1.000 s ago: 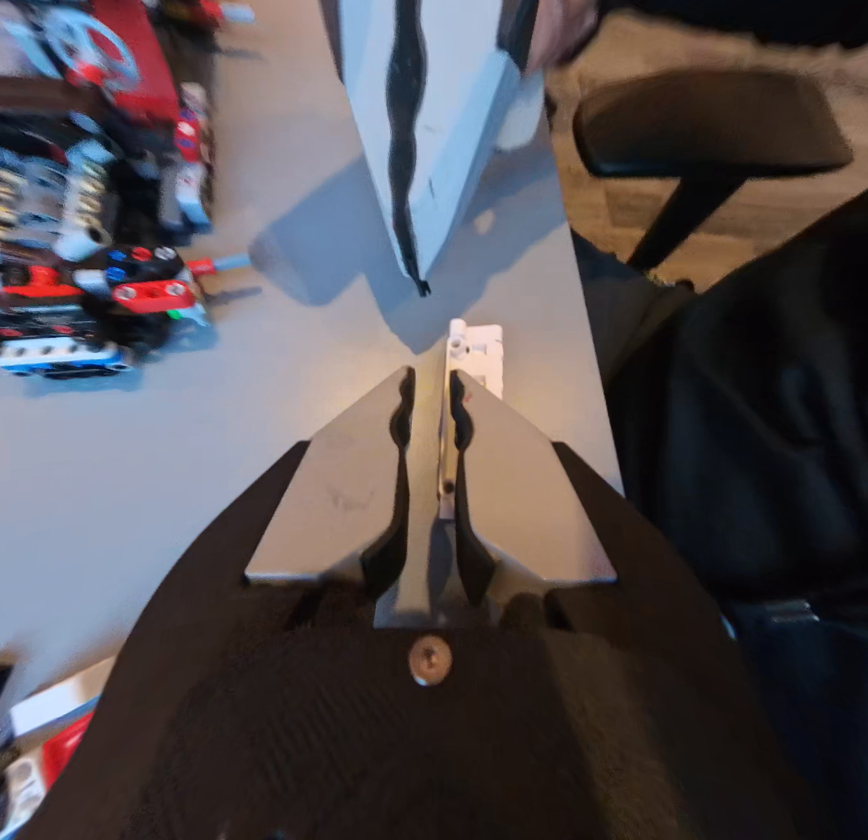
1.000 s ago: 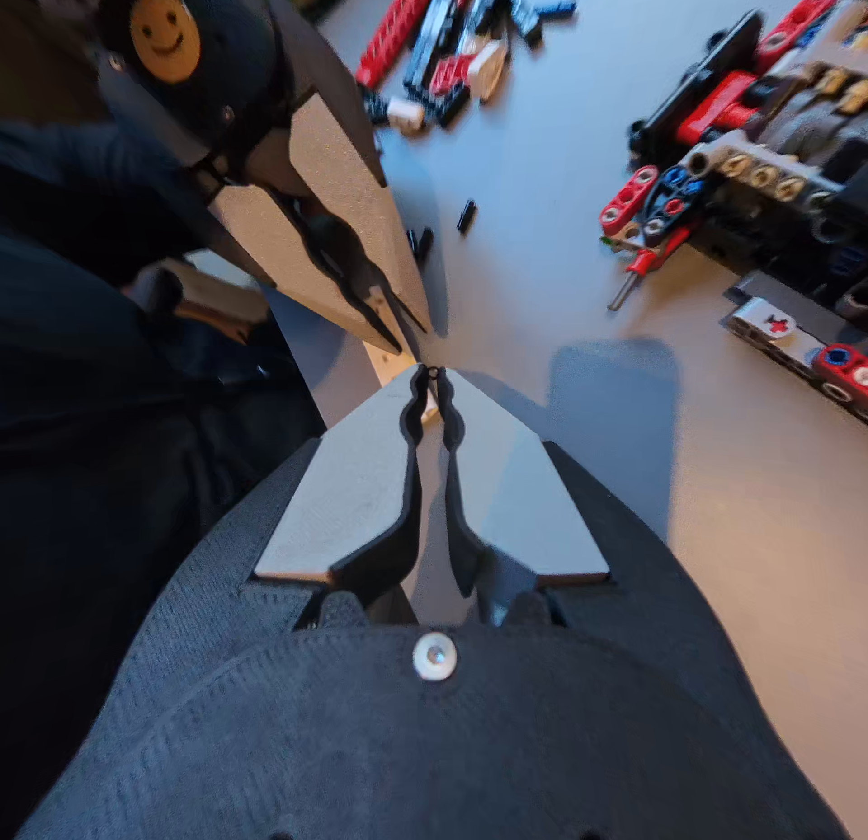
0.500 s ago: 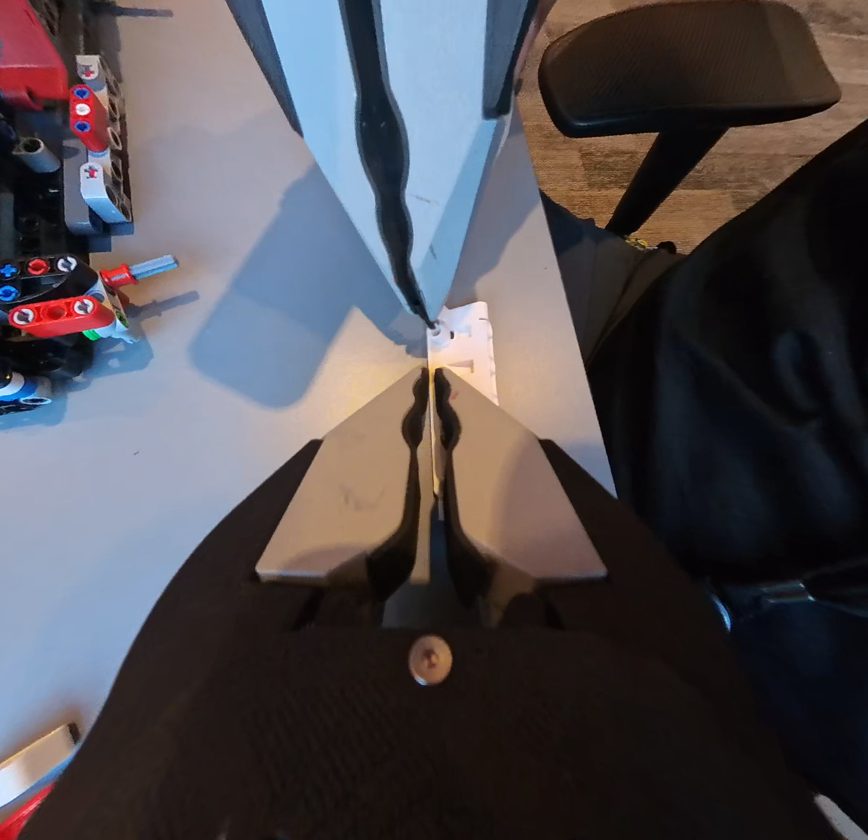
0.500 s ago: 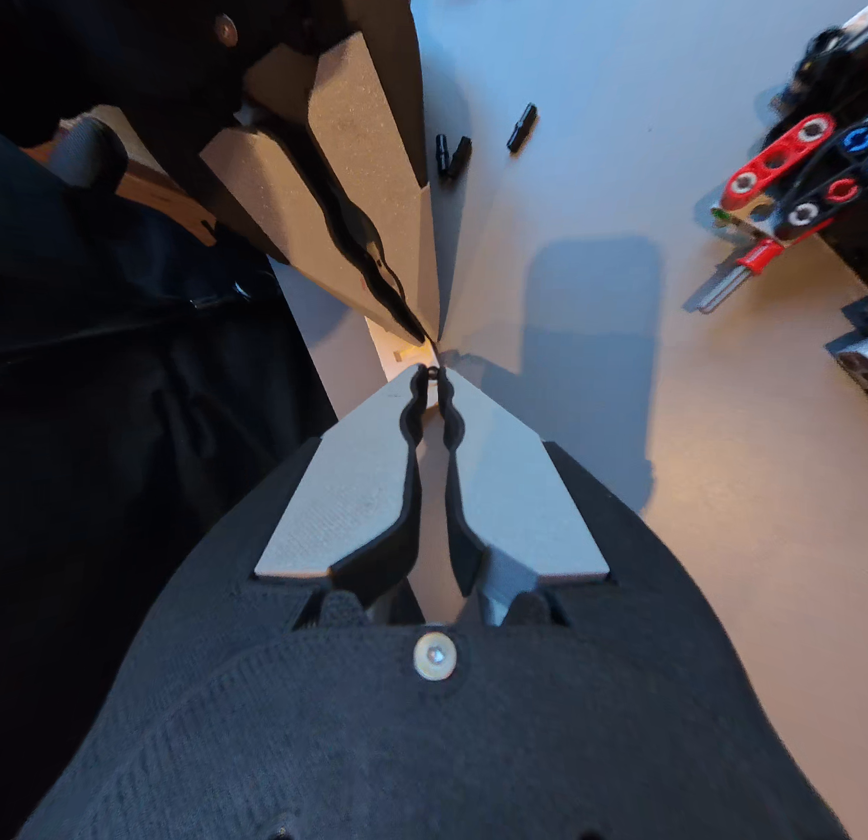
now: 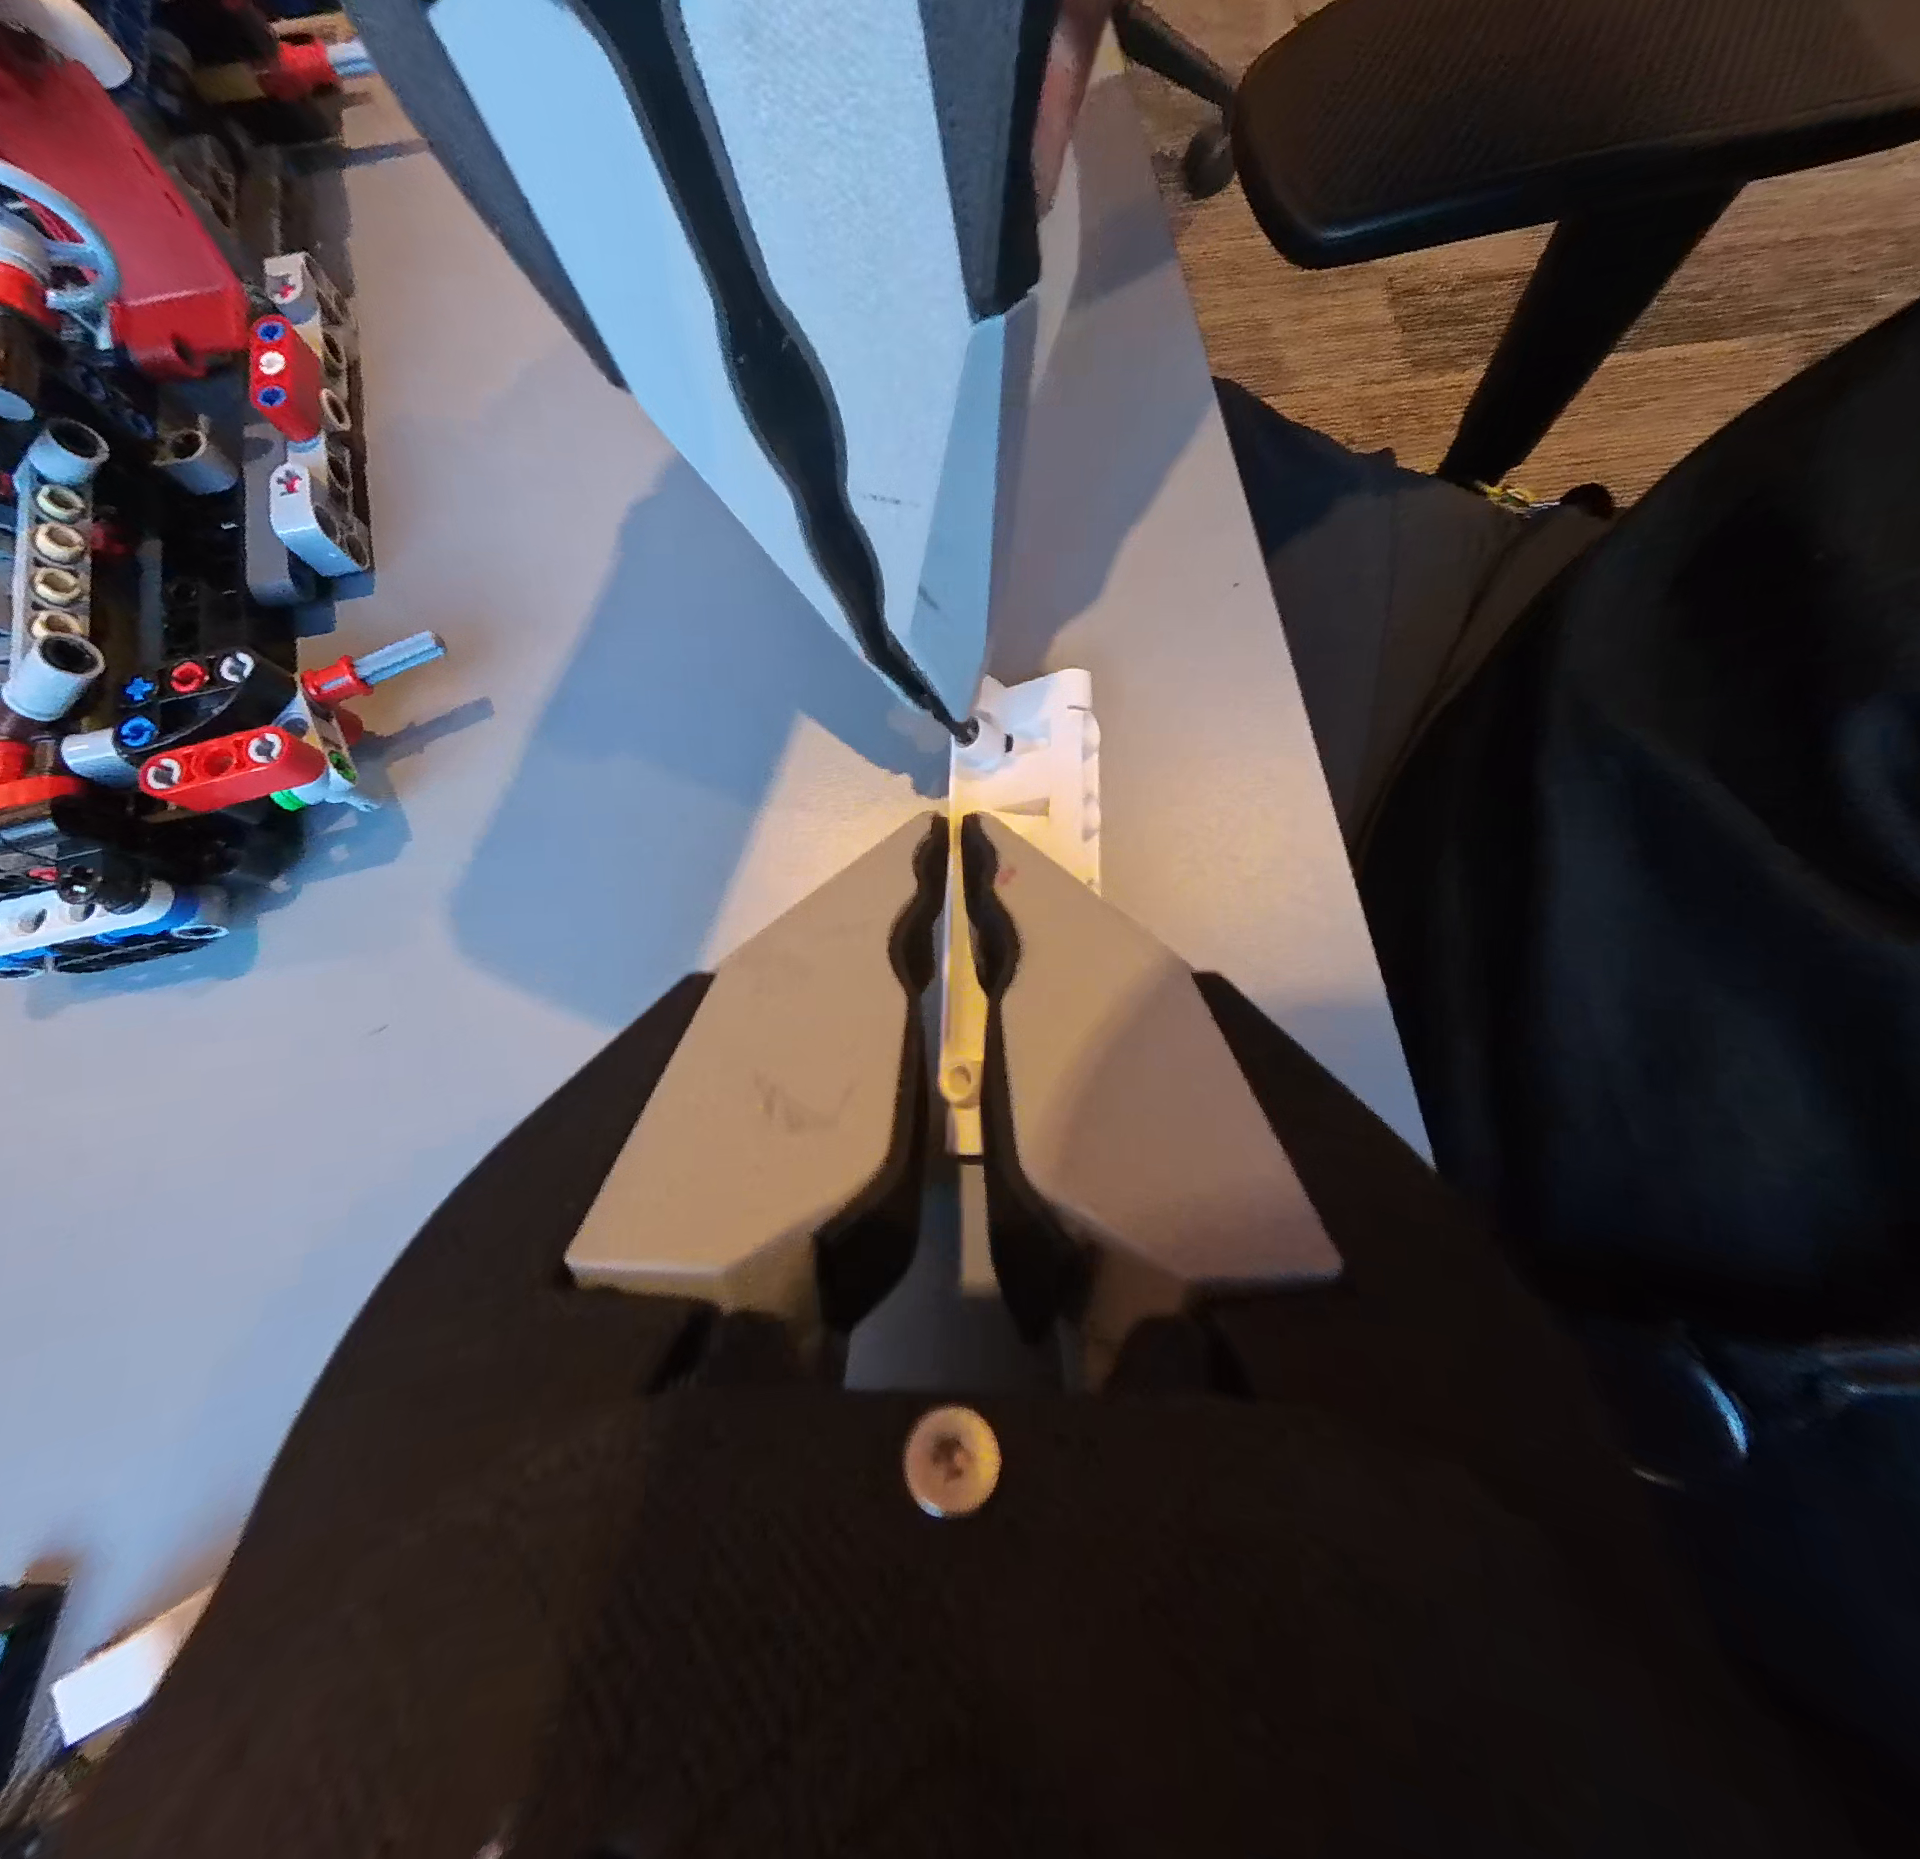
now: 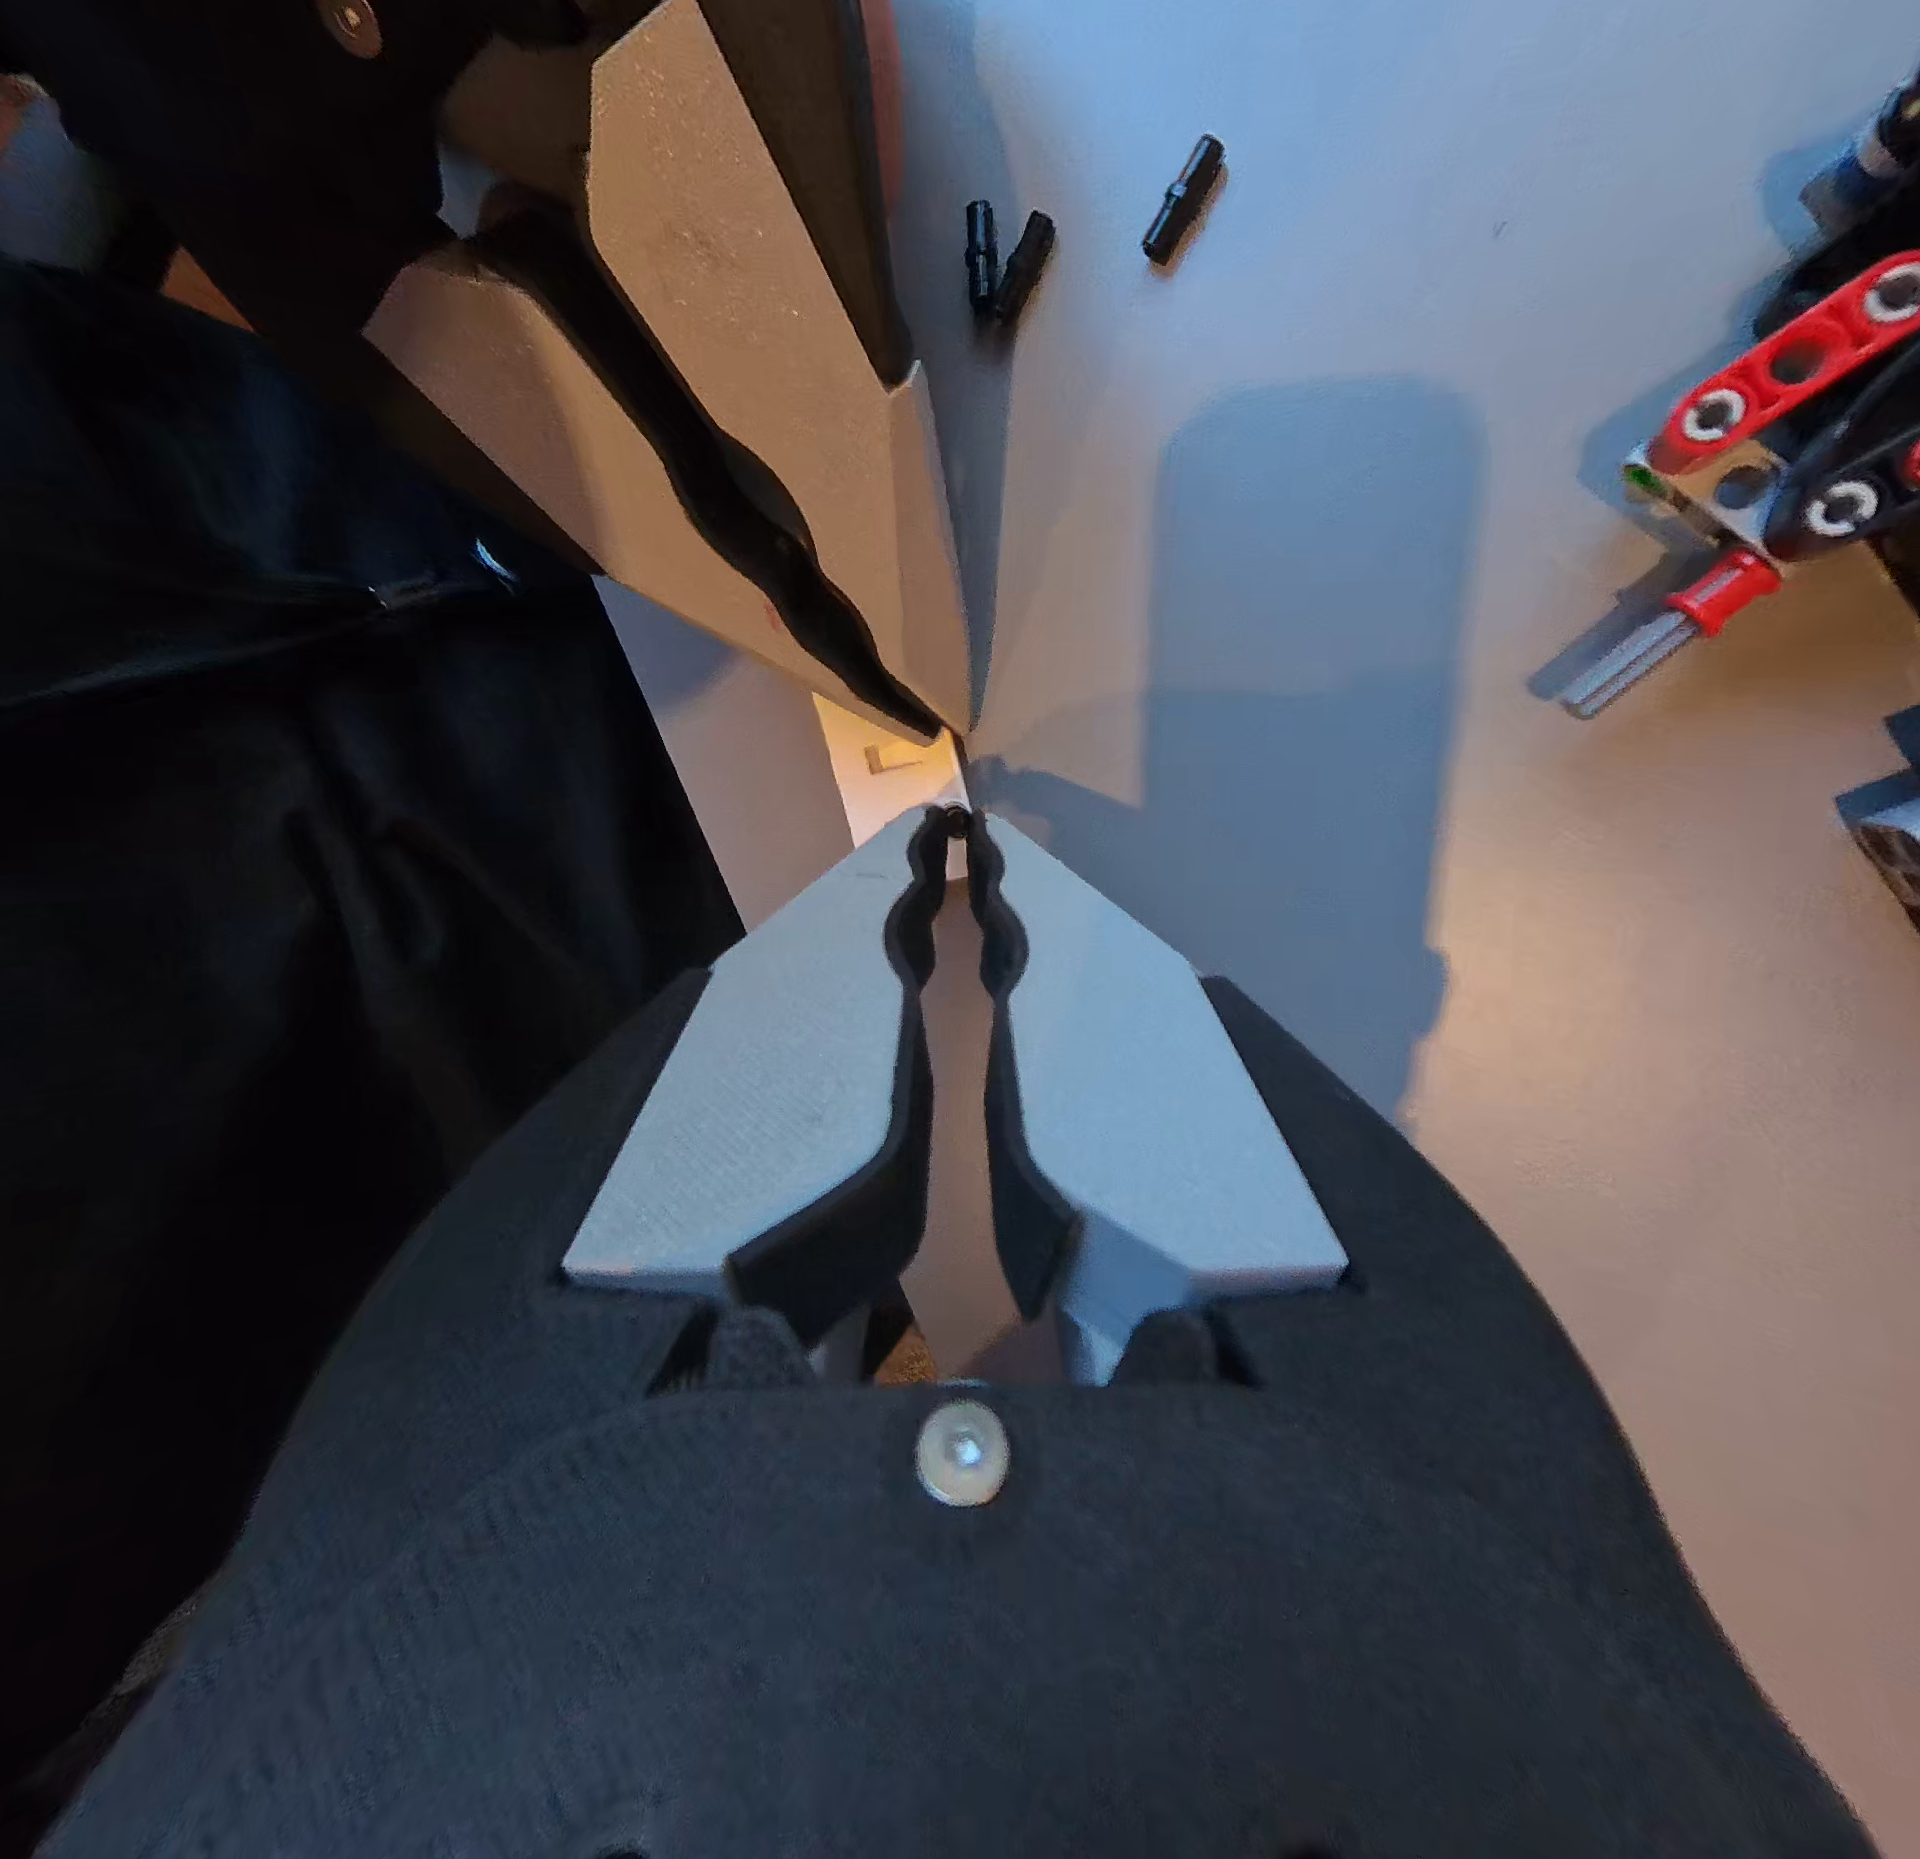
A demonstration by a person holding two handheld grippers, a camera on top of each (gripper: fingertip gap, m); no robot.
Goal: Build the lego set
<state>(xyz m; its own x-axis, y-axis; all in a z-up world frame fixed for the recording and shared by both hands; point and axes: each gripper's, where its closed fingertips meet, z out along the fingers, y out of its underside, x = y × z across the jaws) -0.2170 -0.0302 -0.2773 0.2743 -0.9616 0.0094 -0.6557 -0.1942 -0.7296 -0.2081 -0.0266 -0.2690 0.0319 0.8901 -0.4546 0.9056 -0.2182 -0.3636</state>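
Observation:
My left gripper (image 5: 951, 822) is shut on a white Lego panel piece (image 5: 1049, 760), which sticks out past its tips over the table's near edge. My right gripper (image 5: 956, 723) comes in from the top, shut on a small black pin (image 5: 968, 734) whose end meets a hole in the white piece. In the right wrist view my right gripper (image 6: 958, 822) pinches the black pin (image 6: 954, 820) at its very tips. The left gripper (image 6: 940, 723) comes in from the upper left, almost tip to tip with it. The white piece (image 6: 883, 770) shows between them.
A partly built red, black and grey Lego model (image 5: 156, 562) stands at the left, with a red beam (image 5: 234, 767) and a grey axle (image 5: 384, 661). Three loose black pins (image 6: 1008, 251) lie on the grey table (image 6: 1351, 978). A chair armrest (image 5: 1558, 95) and a person's dark clothing lie beyond the edge. Only a small space, under 4 cm, lies between the two pairs of fingers. Left tips and right tips are each some 10 cm from the grey axle (image 5: 384, 661).
The right gripper has brought the black pin down from apart onto the white piece's hole. The left gripper's fingers have closed tighter on the white piece, and both views have shifted.

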